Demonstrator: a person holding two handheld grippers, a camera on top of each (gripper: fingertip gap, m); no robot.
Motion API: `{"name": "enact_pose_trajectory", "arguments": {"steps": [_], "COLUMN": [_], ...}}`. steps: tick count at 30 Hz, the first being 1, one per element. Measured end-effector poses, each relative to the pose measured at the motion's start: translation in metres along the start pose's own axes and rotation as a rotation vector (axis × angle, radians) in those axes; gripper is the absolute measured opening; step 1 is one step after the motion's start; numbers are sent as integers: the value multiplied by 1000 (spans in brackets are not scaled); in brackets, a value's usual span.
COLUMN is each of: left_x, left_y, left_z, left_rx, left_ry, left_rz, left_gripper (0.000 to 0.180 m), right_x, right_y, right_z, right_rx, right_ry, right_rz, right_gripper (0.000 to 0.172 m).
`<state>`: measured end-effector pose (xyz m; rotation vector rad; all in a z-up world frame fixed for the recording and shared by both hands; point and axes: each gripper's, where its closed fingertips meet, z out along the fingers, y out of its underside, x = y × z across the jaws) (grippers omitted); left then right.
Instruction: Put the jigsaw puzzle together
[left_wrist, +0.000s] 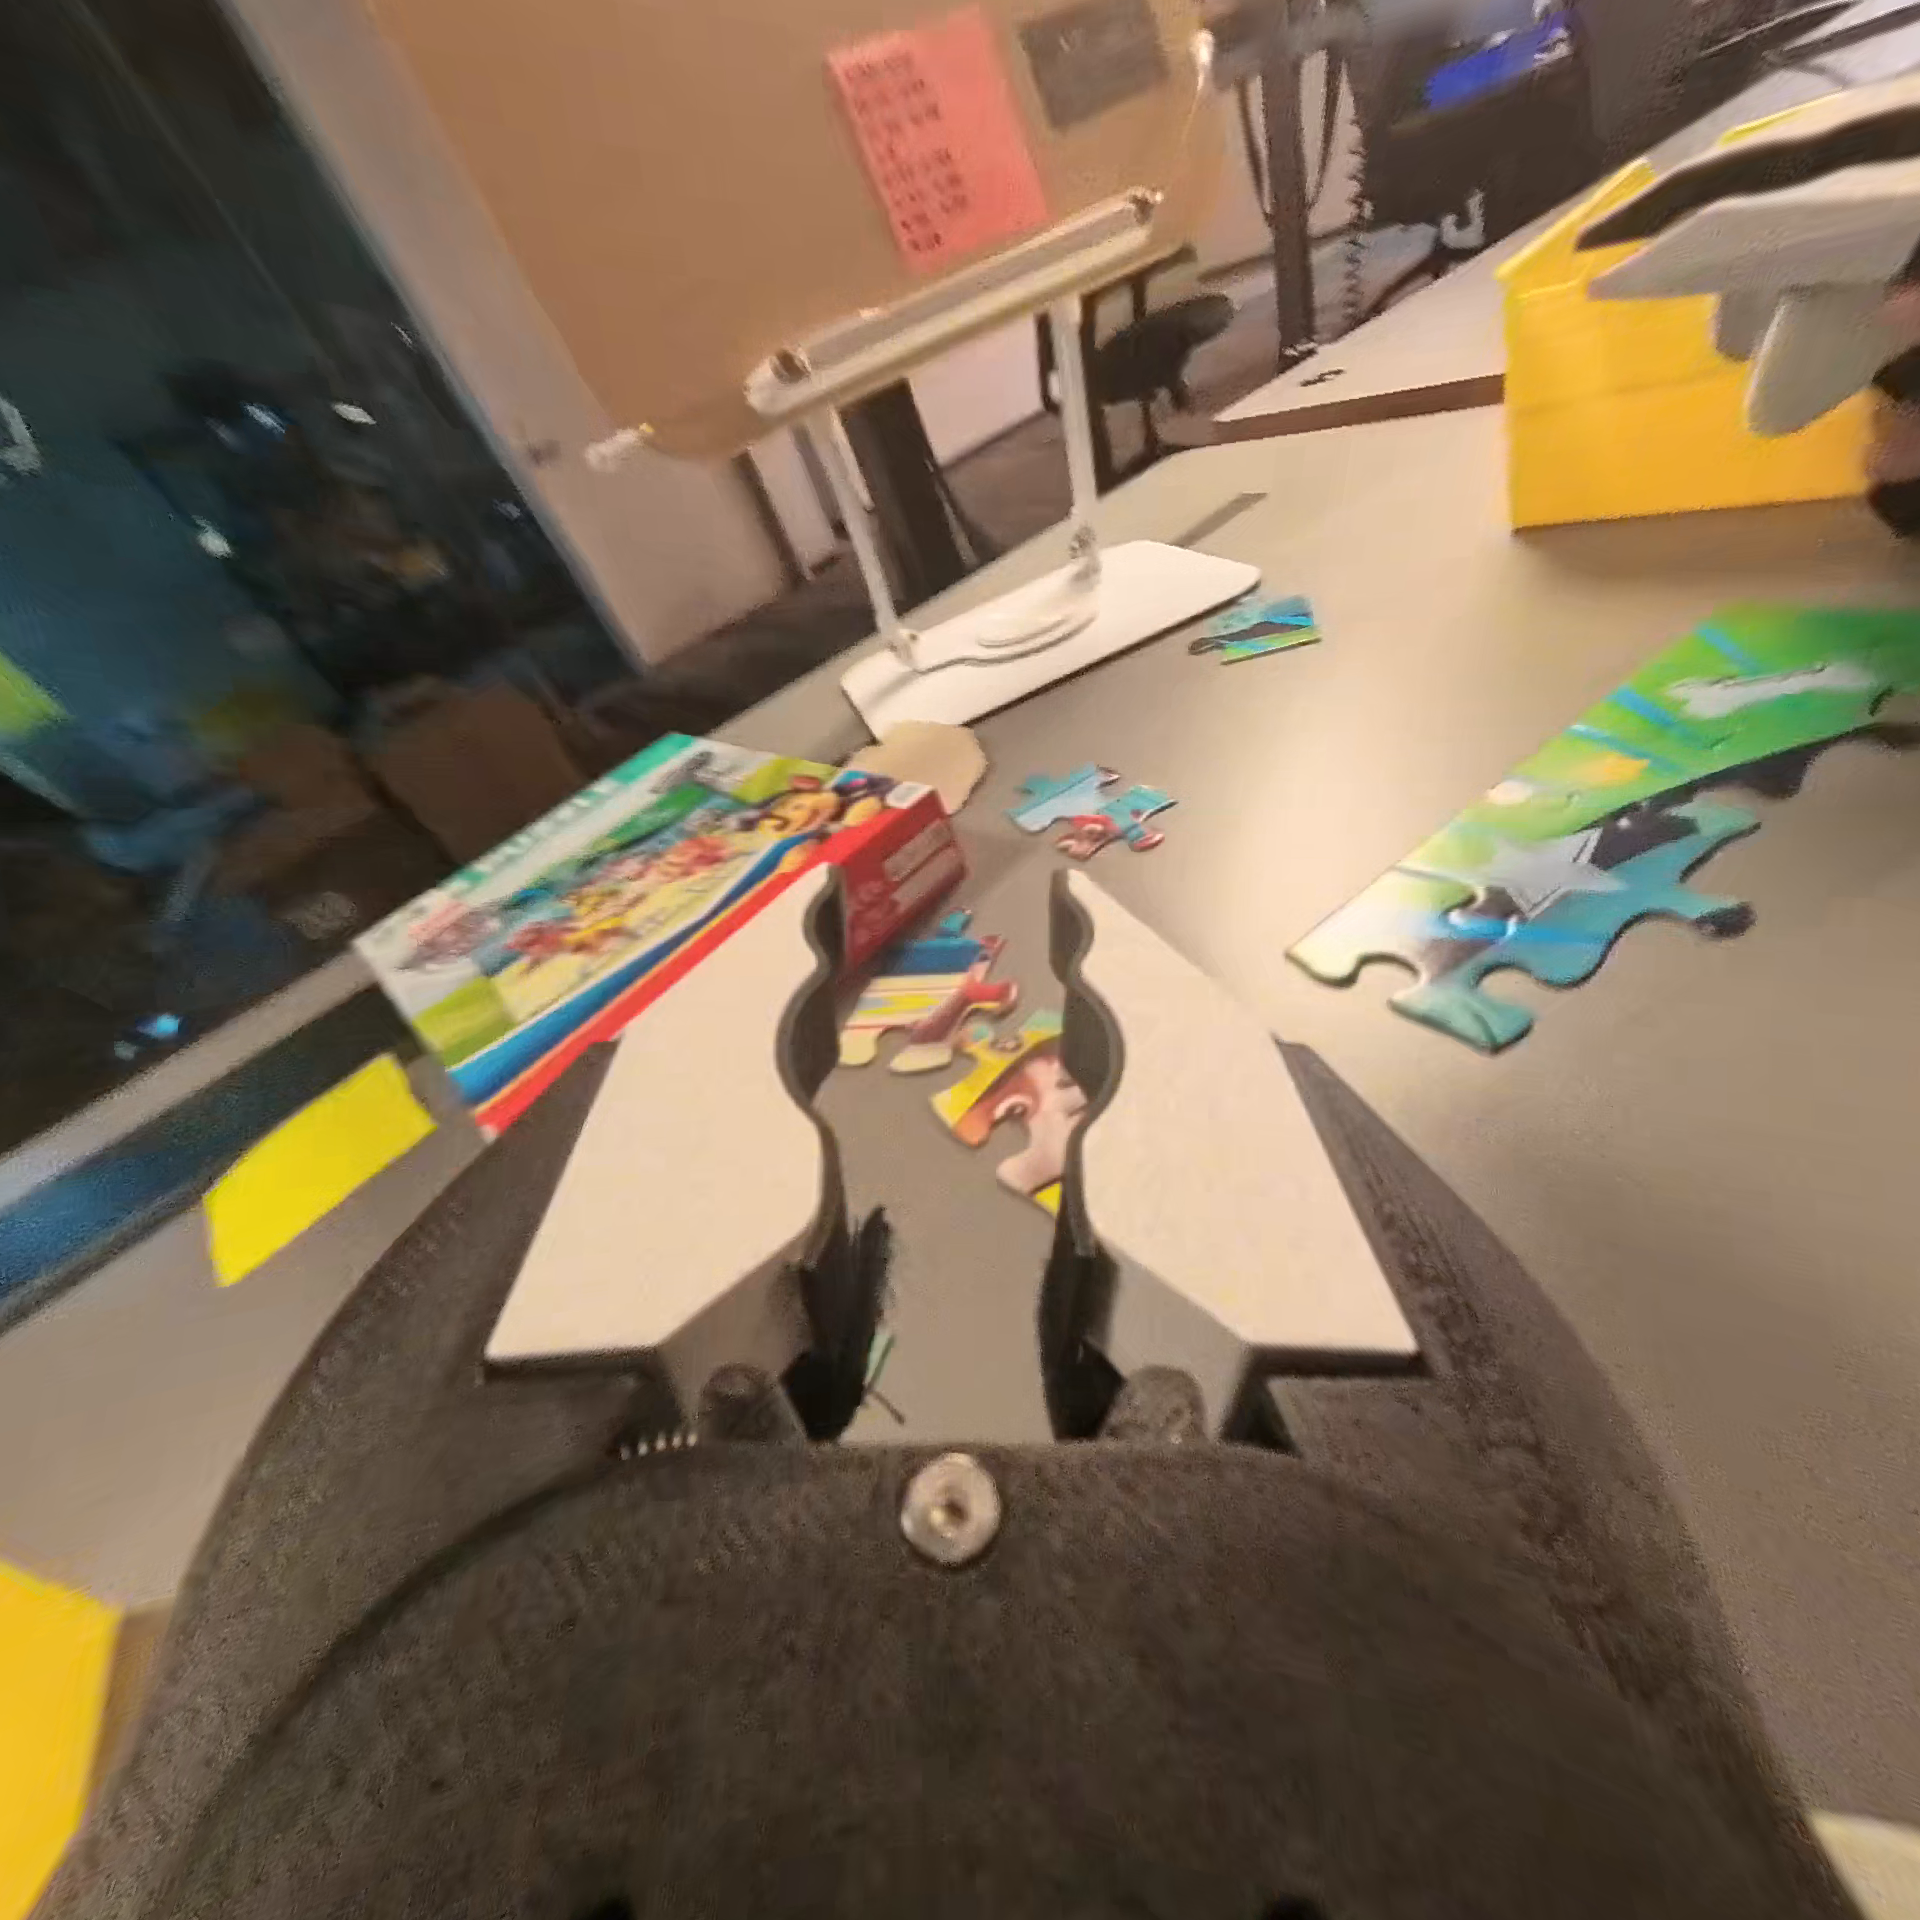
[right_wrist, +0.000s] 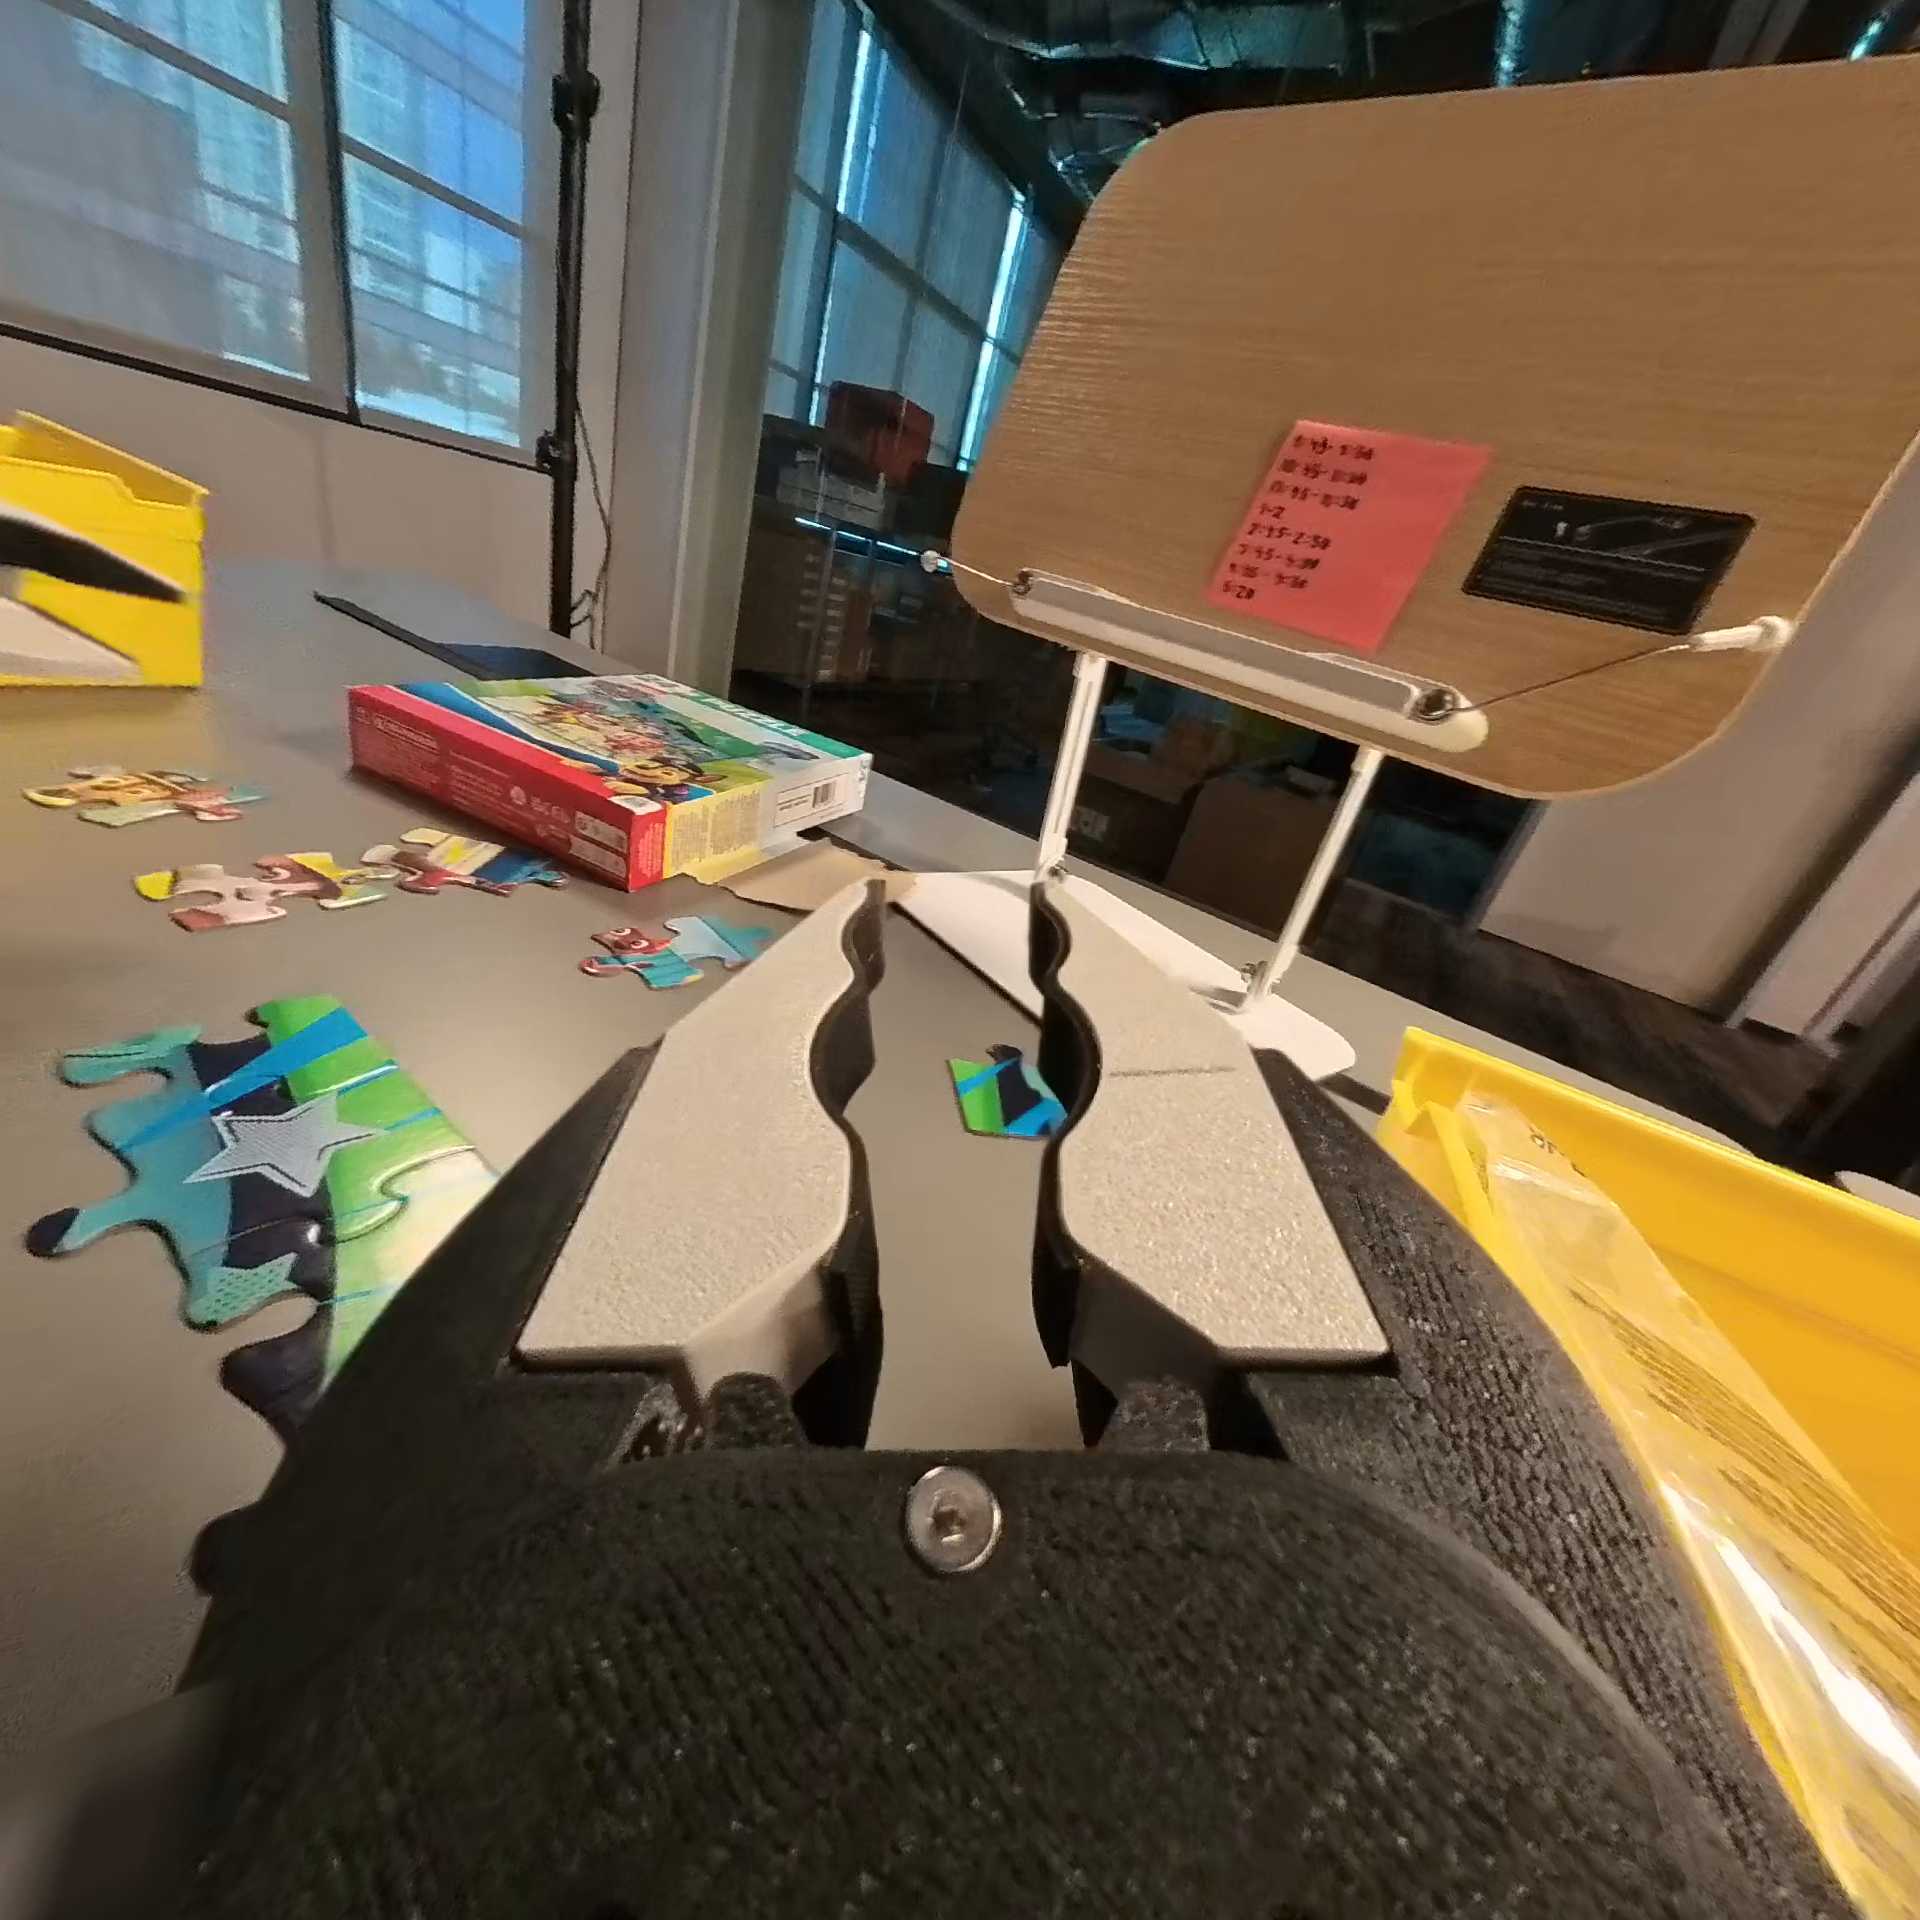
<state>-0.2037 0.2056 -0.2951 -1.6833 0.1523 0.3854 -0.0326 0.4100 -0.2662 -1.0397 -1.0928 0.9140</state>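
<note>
My left gripper (left_wrist: 945, 878) is open and empty, low over the grey table (left_wrist: 1403, 1195). Two loose puzzle pieces (left_wrist: 935, 997) (left_wrist: 1013, 1101) lie on the table between and under its fingers, not touched. A puzzle box (left_wrist: 623, 914) lies just to its left. My right gripper (right_wrist: 956, 888) is open and empty. A small green and blue piece (right_wrist: 1003, 1091) lies on the table beside its right finger (right_wrist: 1164, 1143). A joined strip of green and teal pieces (right_wrist: 239, 1143) lies to its left; it also shows in the left wrist view (left_wrist: 1610, 831).
A wooden book stand (right_wrist: 1455, 312) on a white base (left_wrist: 1060, 623) stands behind the pieces. Yellow bins (left_wrist: 1621, 416) (right_wrist: 1714, 1247) sit at the table's sides. More loose pieces (left_wrist: 1091, 810) (right_wrist: 249, 883) (right_wrist: 675, 951) lie near the box (right_wrist: 582, 769). The table edge runs behind the box.
</note>
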Motion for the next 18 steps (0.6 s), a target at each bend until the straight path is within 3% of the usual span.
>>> {"name": "enact_pose_trajectory", "arguments": {"steps": [4,11,18], "left_x": [-14,-28,-65], "left_y": [-18,-40,-24], "left_z": [-23,-42,-45], "left_rx": [125,342,326], "left_ry": [-94,-80,-173], "left_rz": [3,-99,-301], "left_gripper": [26,22,22], "right_x": [9,15,19], "right_y": [3,9,14], "right_z": [-1,-2,-1], "right_rx": [-24,-83,-123], "right_ry": [82,164,220], "right_rz": [-62,-175,-251], "right_gripper": [20,12,14]}}
